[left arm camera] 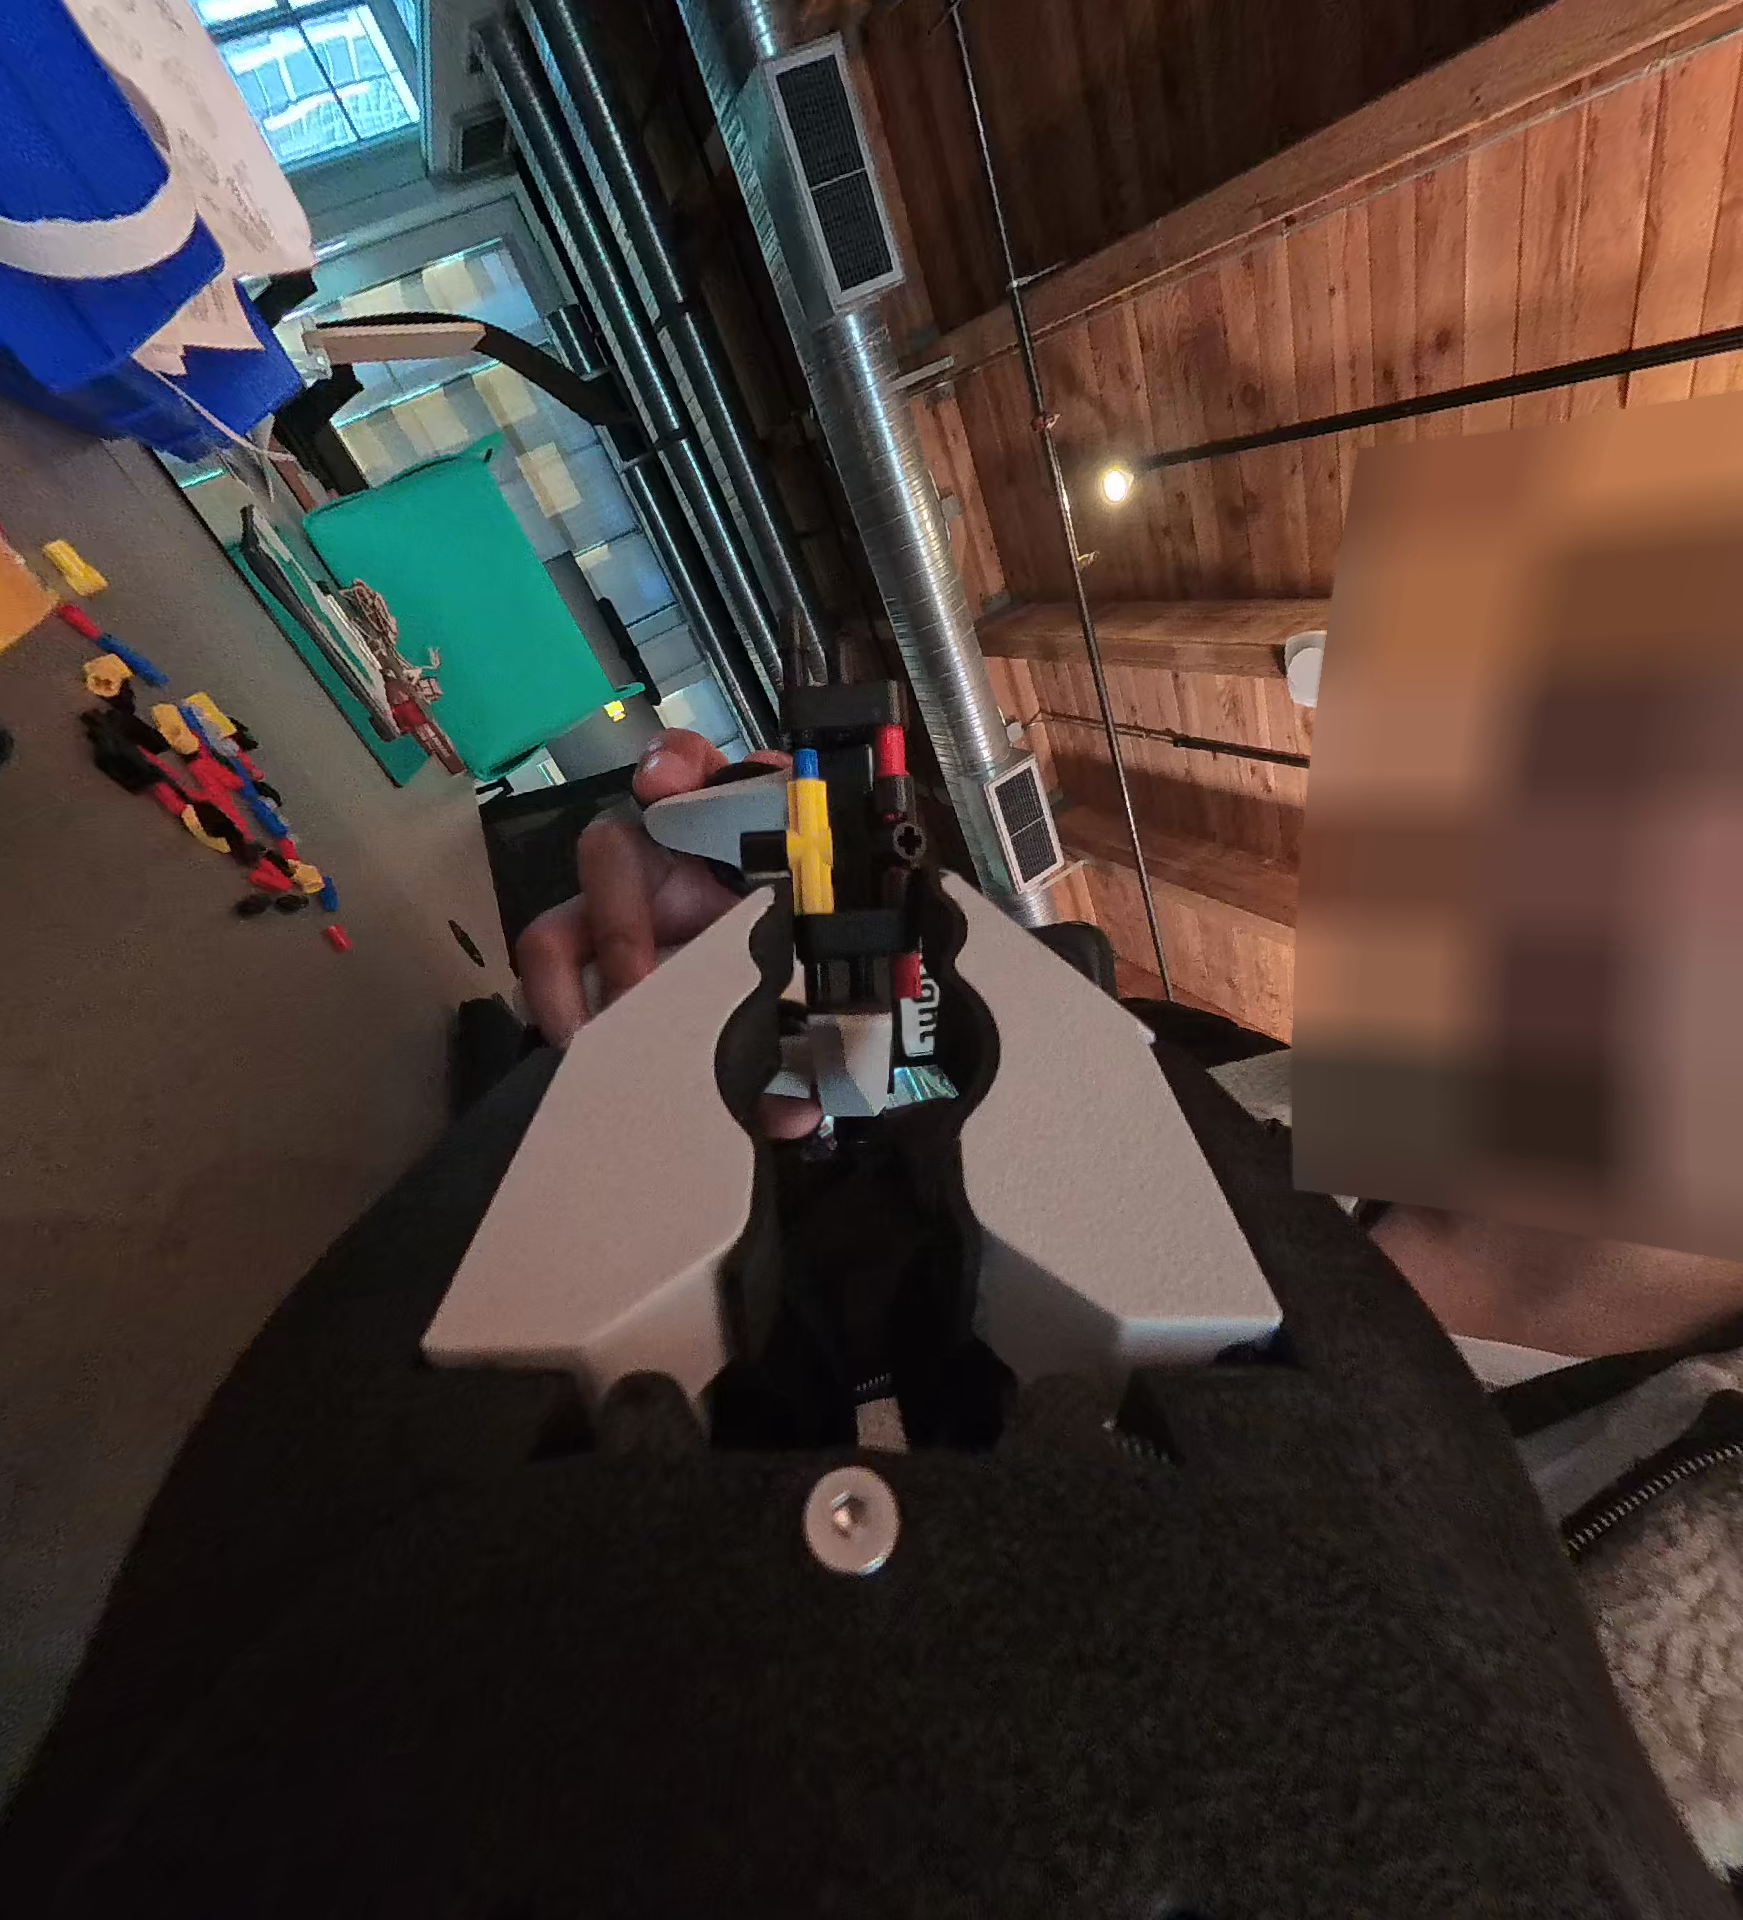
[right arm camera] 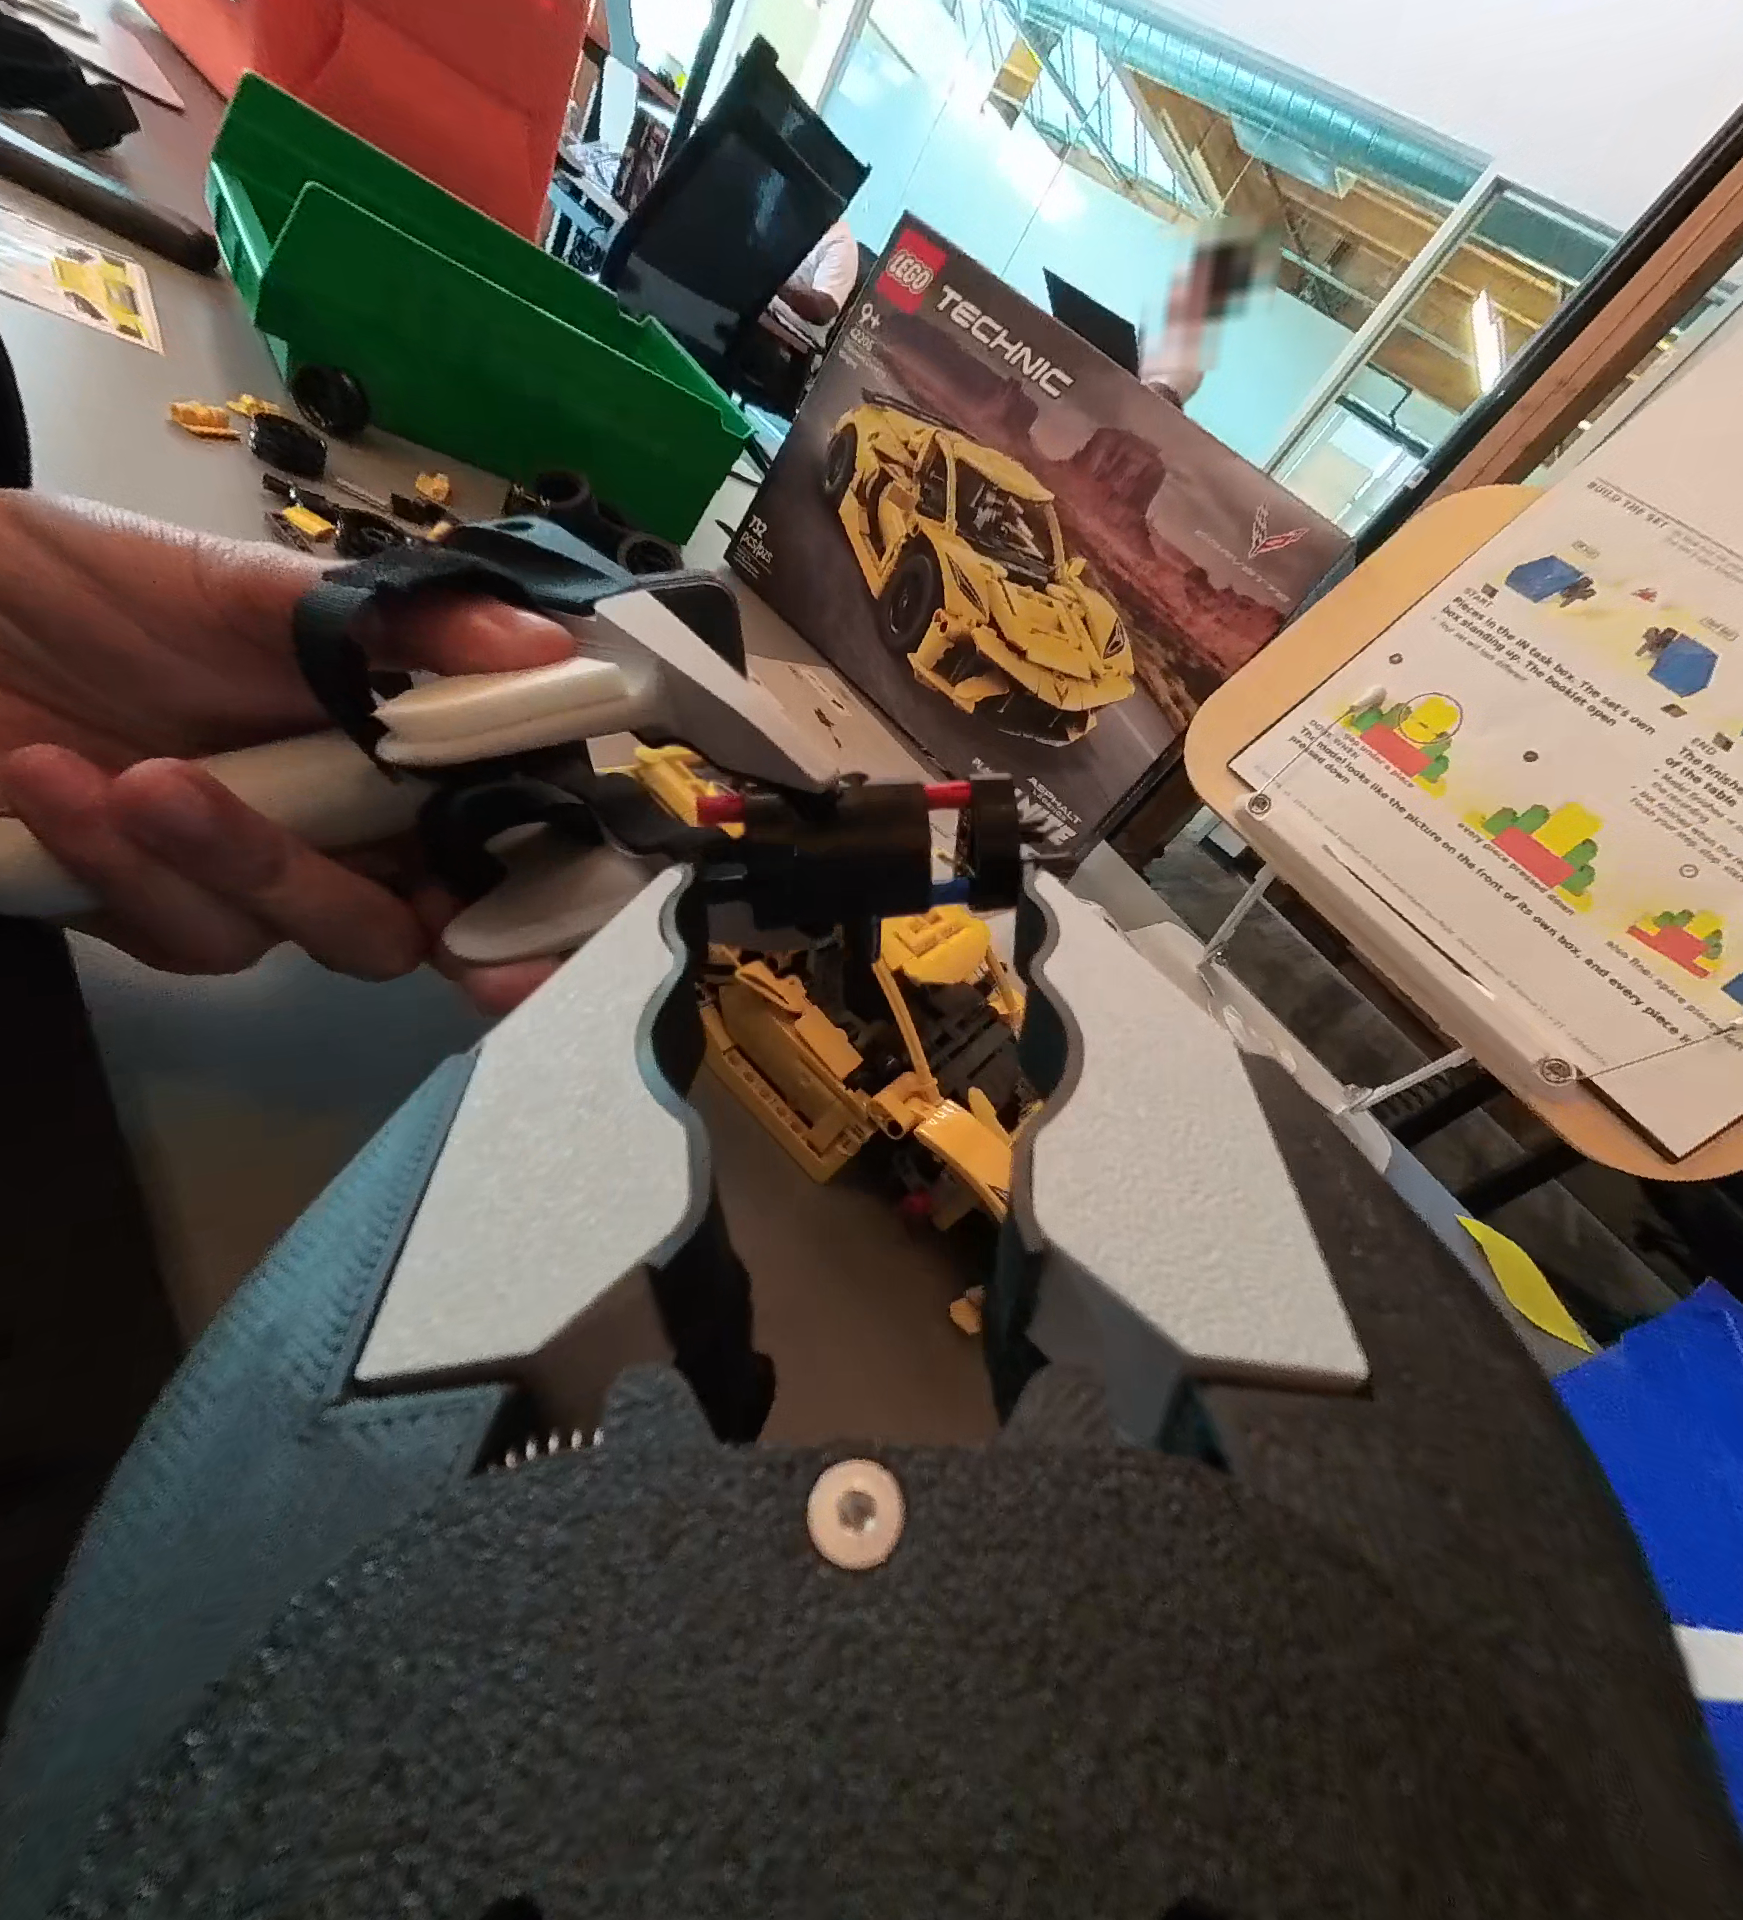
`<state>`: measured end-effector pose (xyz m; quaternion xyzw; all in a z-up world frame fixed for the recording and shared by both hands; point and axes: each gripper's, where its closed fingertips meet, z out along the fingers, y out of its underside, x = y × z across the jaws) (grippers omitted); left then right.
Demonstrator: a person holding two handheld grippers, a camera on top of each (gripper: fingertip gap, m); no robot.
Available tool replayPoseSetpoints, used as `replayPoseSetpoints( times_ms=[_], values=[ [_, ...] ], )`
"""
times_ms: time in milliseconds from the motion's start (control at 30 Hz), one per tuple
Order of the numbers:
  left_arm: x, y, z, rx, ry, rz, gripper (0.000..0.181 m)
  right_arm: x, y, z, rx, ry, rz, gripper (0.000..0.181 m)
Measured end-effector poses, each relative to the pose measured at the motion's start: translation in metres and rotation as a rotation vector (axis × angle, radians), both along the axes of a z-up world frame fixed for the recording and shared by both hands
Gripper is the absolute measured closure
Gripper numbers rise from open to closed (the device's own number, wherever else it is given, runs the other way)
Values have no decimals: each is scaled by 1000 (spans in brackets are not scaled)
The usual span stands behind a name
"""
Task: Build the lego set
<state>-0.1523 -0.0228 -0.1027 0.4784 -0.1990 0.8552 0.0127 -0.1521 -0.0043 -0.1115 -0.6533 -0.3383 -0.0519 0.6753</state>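
Printed writing on the set box (right arm camera: 1033, 582); more on the instruction sheet (right arm camera: 1532, 790).

Both views bend strongly at the edges, so straight lines such as the wooden ceiling boards (left arm camera: 1469, 312) in the left wrist view curve and lean. That view is dim and warm: a small ceiling lamp (left arm camera: 1116, 484) glows as a hard bright spot right of centre, while daylight blows out the window (left arm camera: 316, 73) at the upper left. The blue bin (left arm camera: 46, 208) there is smeared by blur. The right wrist view is brighter, with cool daylight from the glass wall (right arm camera: 1106, 156) at the top washing out detail. Its instruction sheet (right arm camera: 1573, 810) at the right stays legibly sharp; the nearest dark gripper body along the bottom of each frame is soft and grainy.
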Motion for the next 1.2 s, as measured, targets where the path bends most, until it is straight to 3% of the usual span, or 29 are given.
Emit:
replayPoseSetpoints(
  times_ms=[633, 833, 1000, 1200],
  values=[
    [1, -10, -8, 77, 55, -49, 158, 0, -9, -8, -19, -51, 22, 126],
    [3, -9, -11, 162, 92, -8, 157, 1, -10, -10, -58, 31, 88, 125],
    [-2, 1, -10, 216, 108, 42, 139, -3, -15, -5, -20, 59, 126, 125],
    [-6, -20, 4, 147, 9, -99, 137, -18, -24, -1, 11, 84, 210, 125]
  ],
)
